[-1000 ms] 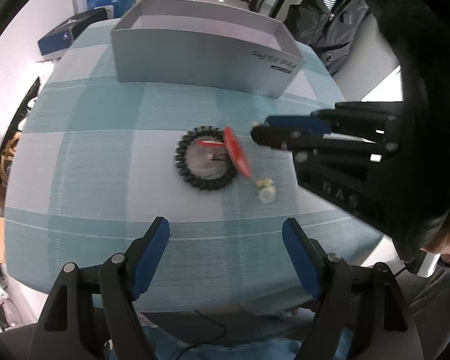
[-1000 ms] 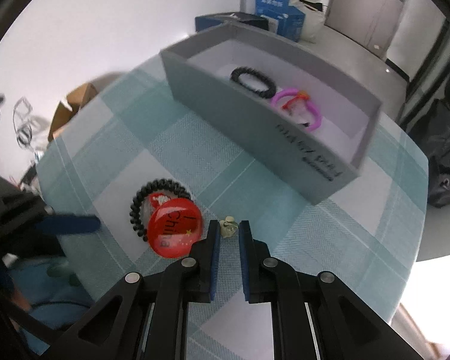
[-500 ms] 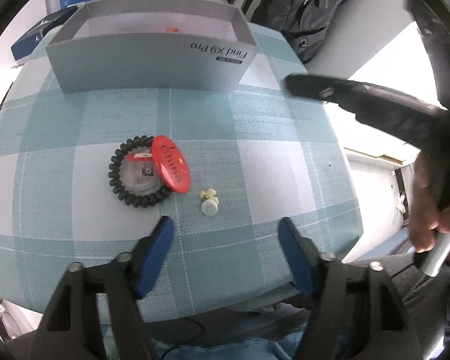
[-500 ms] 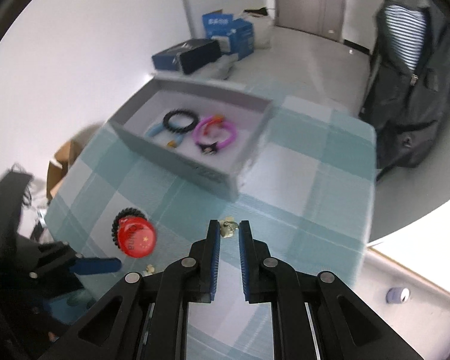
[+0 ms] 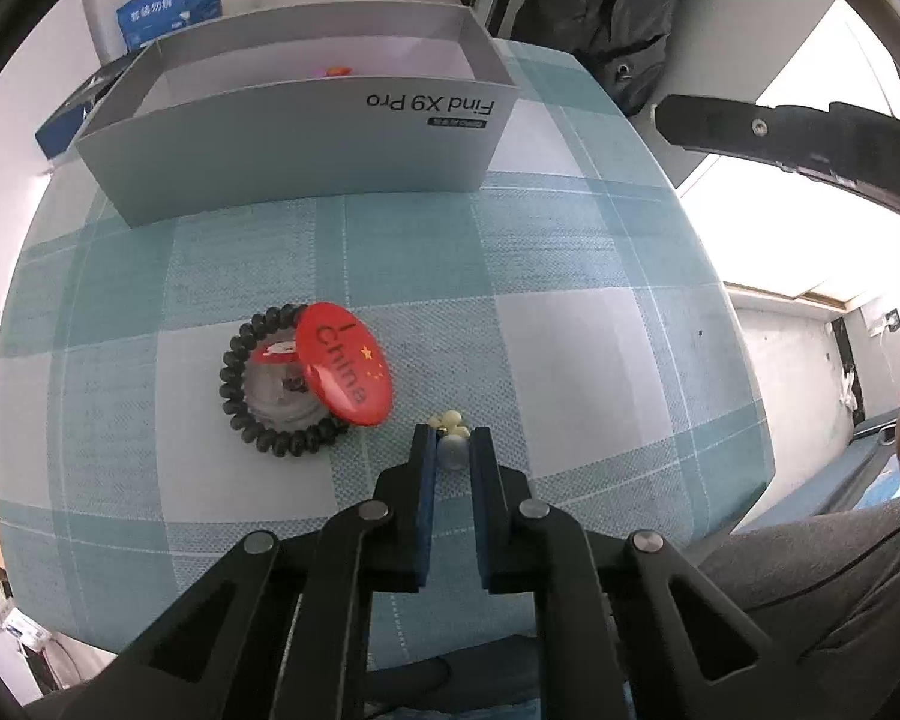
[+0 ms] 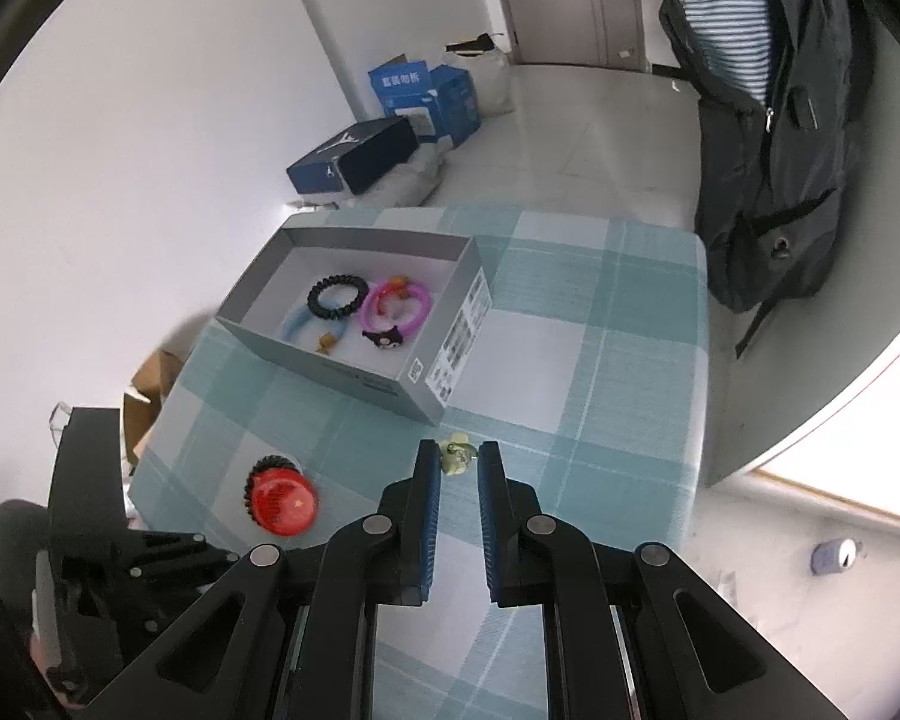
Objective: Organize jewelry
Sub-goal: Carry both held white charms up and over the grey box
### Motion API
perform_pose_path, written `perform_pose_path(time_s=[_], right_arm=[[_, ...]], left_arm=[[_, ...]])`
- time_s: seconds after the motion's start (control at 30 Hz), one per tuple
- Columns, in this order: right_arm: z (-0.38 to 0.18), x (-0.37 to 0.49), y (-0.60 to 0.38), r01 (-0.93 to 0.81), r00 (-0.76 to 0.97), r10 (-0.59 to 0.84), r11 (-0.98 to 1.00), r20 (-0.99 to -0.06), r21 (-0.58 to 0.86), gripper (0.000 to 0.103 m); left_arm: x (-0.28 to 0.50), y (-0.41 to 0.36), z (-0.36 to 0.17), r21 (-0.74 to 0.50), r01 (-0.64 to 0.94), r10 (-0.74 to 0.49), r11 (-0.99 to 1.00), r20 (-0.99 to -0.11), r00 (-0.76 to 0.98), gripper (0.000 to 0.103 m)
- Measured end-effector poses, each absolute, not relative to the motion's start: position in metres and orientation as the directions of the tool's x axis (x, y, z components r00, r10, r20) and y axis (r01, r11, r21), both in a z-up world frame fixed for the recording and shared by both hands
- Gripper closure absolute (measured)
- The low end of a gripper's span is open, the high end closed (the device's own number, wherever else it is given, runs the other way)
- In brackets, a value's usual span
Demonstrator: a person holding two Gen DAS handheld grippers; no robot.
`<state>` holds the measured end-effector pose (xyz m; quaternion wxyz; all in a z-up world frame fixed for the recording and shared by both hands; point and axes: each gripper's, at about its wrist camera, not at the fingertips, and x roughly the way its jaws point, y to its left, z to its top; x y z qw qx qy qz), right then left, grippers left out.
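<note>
My left gripper (image 5: 452, 445) is shut on a small pale bead earring (image 5: 450, 423) that lies on the checked tablecloth (image 5: 570, 276). Just left of it a red "China" badge (image 5: 343, 361) leans on a black beaded bracelet (image 5: 264, 381). My right gripper (image 6: 457, 461) is raised high above the table and shut on a small pale yellow-green earring (image 6: 456, 455). The grey box (image 6: 450, 330) holds a black hair tie (image 6: 337, 296), a pink ring (image 6: 396, 306) and a blue ring (image 6: 299, 324). The box also shows in the left wrist view (image 5: 306, 144).
The right gripper's body (image 5: 810, 138) hangs at the upper right of the left wrist view. A dark backpack (image 6: 774, 120) stands beyond the table's far edge. Blue boxes (image 6: 420, 96) sit on the floor. The badge and bracelet (image 6: 279, 495) show near the left gripper.
My left gripper has moved forward and closed on the bead earring on the cloth. My right gripper has risen further with its earring.
</note>
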<state>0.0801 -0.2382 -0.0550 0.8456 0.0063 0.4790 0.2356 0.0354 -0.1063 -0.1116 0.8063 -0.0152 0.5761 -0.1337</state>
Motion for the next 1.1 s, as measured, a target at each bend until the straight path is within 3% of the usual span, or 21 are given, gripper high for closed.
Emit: perform_pose_path(time_s=[0.33, 0.53, 0.77, 1.1], right_arm=[[-0.051, 0.084, -0.244, -0.362, 0.429, 0.434, 0.886, -0.792, 0.290, 0.091], [-0.043, 0.091, -0.255, -0.316, 0.402, 0.551, 0.833, -0.732, 0.454, 0.091], [-0.021, 0.097, -0.248, -0.340, 0.411, 0.649, 0.760, -0.640, 0.554, 0.091], [-0.005, 0.118, -0.211, -0.435, 0.419, 0.687, 0.726, -0.593, 0.533, 0.091]], left_arm=[[0.027, -0.095, -0.092, -0.300, 0.222, -0.361, 0.928, -0.874, 0.325, 0.096], [0.020, -0.080, -0.058, -0.392, 0.255, -0.464, 0.884, -0.807, 0.365, 0.096], [0.022, -0.059, -0.013, -0.318, 0.288, -0.422, 0.903, -0.778, 0.465, 0.096], [0.090, -0.030, 0.010, -0.308, 0.240, -0.389, 0.921, -0.779, 0.492, 0.096]])
